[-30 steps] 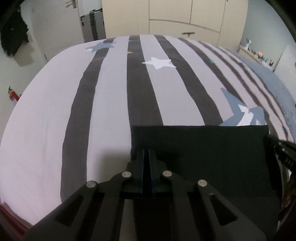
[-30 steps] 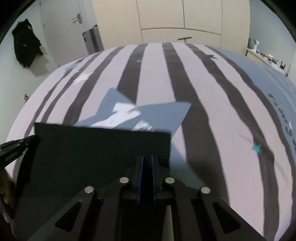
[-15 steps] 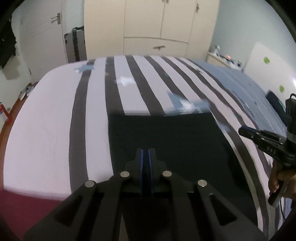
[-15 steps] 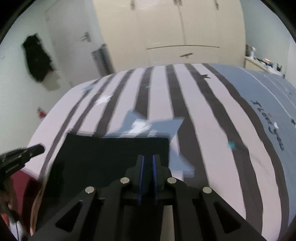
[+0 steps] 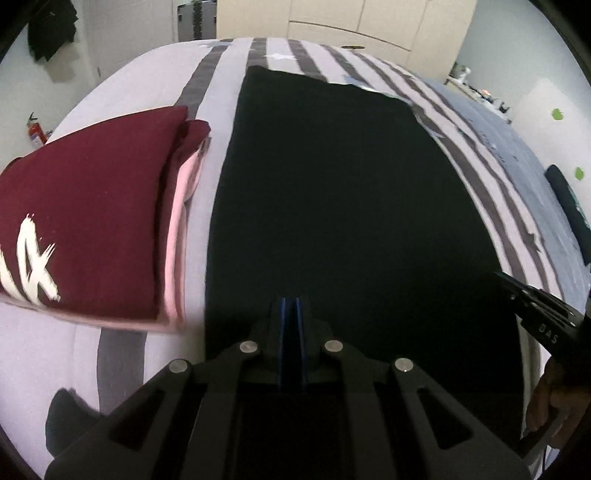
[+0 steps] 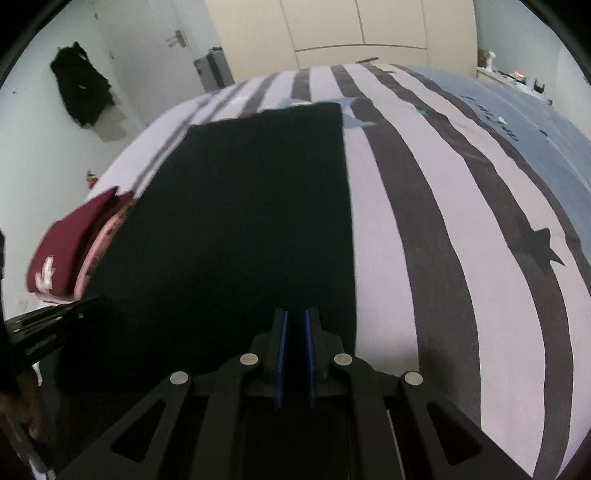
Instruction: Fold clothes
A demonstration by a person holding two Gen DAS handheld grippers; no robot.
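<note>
A black garment (image 5: 332, 192) lies spread flat as a long rectangle on a bed covered with a grey-and-white striped bedspread (image 6: 424, 229) printed with stars. Its far edge reaches toward the wardrobe (image 6: 354, 33) end of the bed, and its near edge runs under both grippers.

The left gripper (image 5: 291, 314) is nearly fully closed, its blue-lined jaws pressed together over the near left part of the black cloth; the fabric appears pinched between them, though the dark cloth against the dark jaws makes the hold hard to confirm. The right gripper (image 6: 294, 328) stands at the garment's near right corner with a narrow slit between its jaws, and dark cloth shows in that slit, apparently clamped. Each gripper also shows at the edge of the other's view, with part of a hand (image 5: 550, 406) on its handle.

Just beside the black garment's left edge sits a folded maroon garment (image 5: 85, 229) with white lettering, stacked on a folded pink one (image 5: 177, 236). A dark piece of clothing (image 6: 83, 88) hangs on the wall near the door.
</note>
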